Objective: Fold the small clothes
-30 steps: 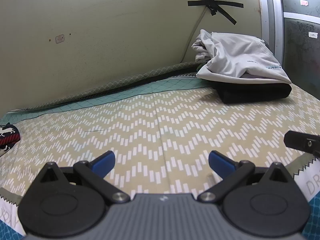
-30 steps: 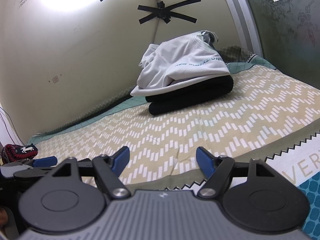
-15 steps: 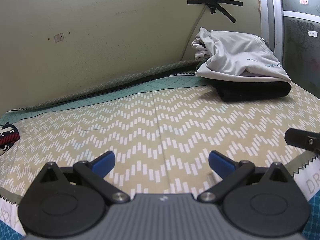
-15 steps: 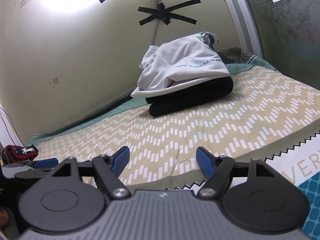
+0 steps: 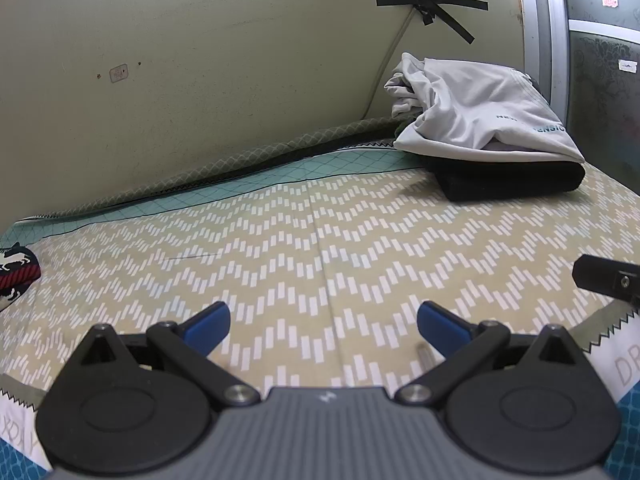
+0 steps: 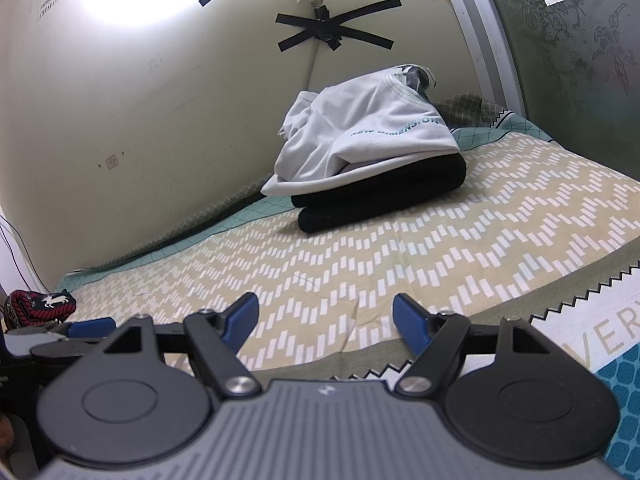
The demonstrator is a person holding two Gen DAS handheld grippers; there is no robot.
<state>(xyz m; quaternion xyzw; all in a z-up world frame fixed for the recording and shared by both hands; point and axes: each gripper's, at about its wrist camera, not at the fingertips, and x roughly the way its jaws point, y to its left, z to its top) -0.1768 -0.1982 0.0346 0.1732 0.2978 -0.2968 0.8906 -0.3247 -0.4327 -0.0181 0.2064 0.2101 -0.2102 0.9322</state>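
A folded light grey garment [image 5: 480, 116] [image 6: 368, 136] lies on top of a folded black garment [image 5: 508, 180] [image 6: 380, 196] at the far right of the bed, against the wall. A dark red and navy patterned garment [image 5: 16, 272] [image 6: 40, 306] sits at the bed's left edge. My left gripper [image 5: 322, 324] hovers open over the bare chevron sheet with nothing between its blue pads. My right gripper [image 6: 324, 318] is open too, empty, low over the sheet's near edge. Part of the right gripper [image 5: 608, 278] shows at the right of the left wrist view.
The bed sheet [image 5: 320, 240] has a beige and white chevron pattern with a teal border. A pale wall [image 5: 200, 80] runs along the back, with a cable and black tape [image 6: 332, 28] below a power strip. A frosted glass panel [image 6: 560, 40] stands at the right.
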